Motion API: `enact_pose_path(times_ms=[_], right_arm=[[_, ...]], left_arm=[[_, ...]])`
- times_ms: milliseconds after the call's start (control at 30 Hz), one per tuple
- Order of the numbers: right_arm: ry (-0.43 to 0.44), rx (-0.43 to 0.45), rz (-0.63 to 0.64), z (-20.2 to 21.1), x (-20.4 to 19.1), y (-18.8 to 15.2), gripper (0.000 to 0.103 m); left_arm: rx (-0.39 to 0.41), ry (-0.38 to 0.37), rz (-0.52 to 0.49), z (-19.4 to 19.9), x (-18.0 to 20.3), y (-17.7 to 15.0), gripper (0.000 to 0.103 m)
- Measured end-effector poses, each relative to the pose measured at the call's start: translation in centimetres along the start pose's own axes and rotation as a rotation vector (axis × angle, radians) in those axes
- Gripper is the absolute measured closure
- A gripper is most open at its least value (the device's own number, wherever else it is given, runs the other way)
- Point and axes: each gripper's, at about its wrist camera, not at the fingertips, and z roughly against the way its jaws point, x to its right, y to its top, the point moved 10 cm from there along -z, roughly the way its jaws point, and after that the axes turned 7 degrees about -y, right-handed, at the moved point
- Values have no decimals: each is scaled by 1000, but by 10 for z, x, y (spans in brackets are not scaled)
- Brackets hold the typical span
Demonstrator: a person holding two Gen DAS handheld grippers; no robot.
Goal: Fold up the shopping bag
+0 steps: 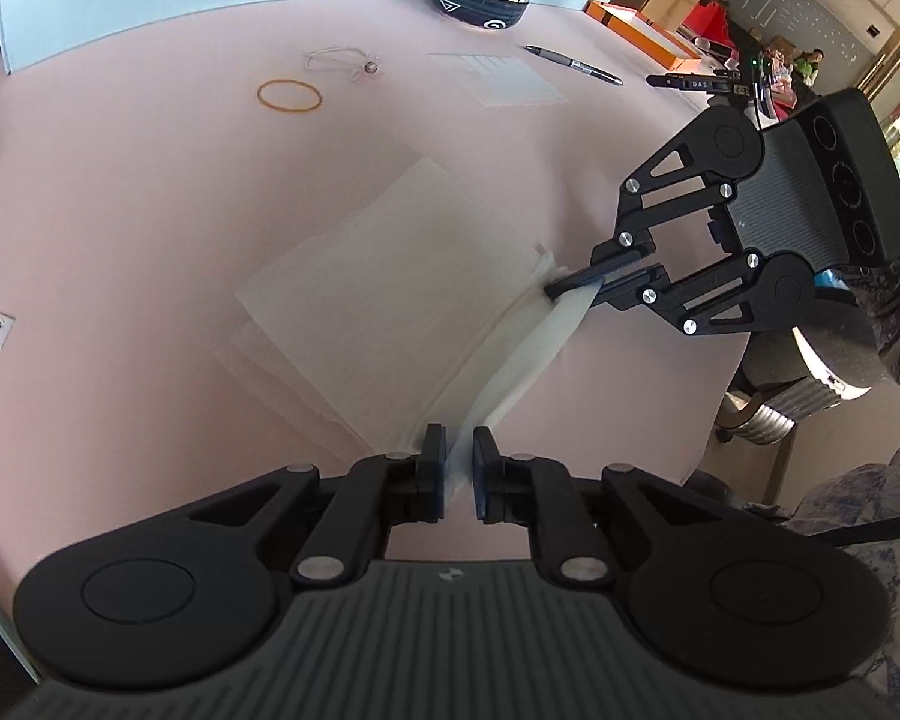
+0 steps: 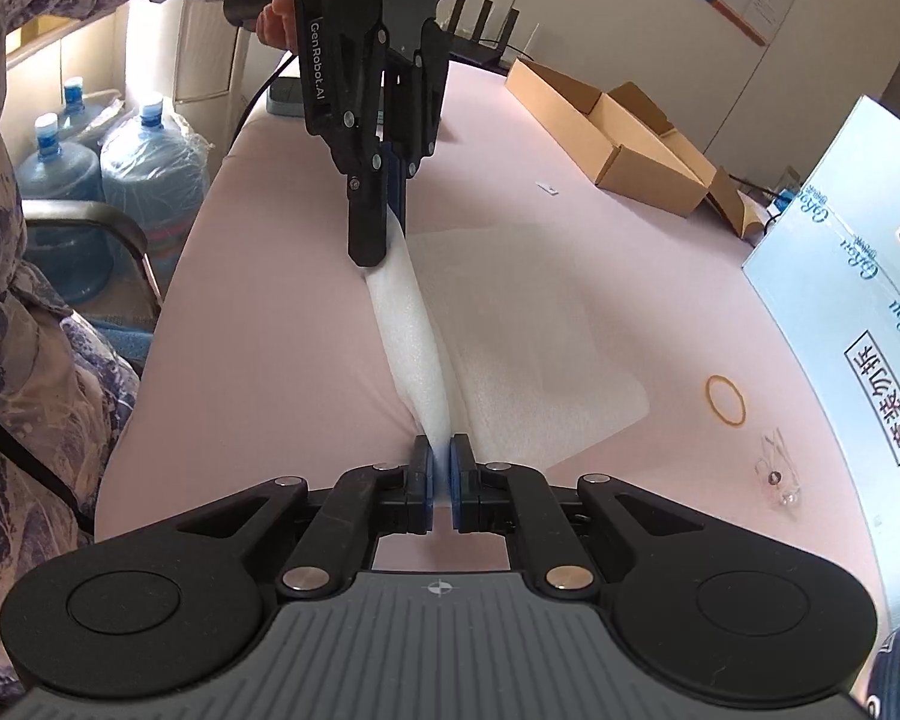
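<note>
The white shopping bag [image 1: 384,300] lay flat on the pink counter [image 1: 150,192], ahead of both grippers. The left gripper [image 1: 459,459] was closed on one end of the bag's raised edge, and the right gripper [image 2: 442,468] pinched the other end. That edge stretched as a lifted strip between them, while the bag's body rested beside it

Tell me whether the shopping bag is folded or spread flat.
Partly folded. The shopping bag lies on the pink table in stacked layers, while the left claw and right claw pinch one edge lifted between them.
</note>
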Motion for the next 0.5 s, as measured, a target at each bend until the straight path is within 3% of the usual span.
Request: enact_pose_path(times_ms=[67,133,167,200,267,500], right_arm=[[85,11,-132,-2,12,0,92],[156,26,-232,-2,19,-1,82],[177,41,-280,-2,23,-1,65],[143,38,-298,-2,27,-3,43],[56,44,-281,1,33,-7,44],[-98,291,-408,57,63,6,46]], left_arm=[[-5,-56,73,0,-9,1,95],[-7,-85,109,-1,-13,1,96],[-7,-96,121,-1,-15,1,97],[-6,-108,132,-1,-17,1,97],[-2,-122,155,-2,-19,0,98],[-4,-154,191,-4,-19,0,98]])
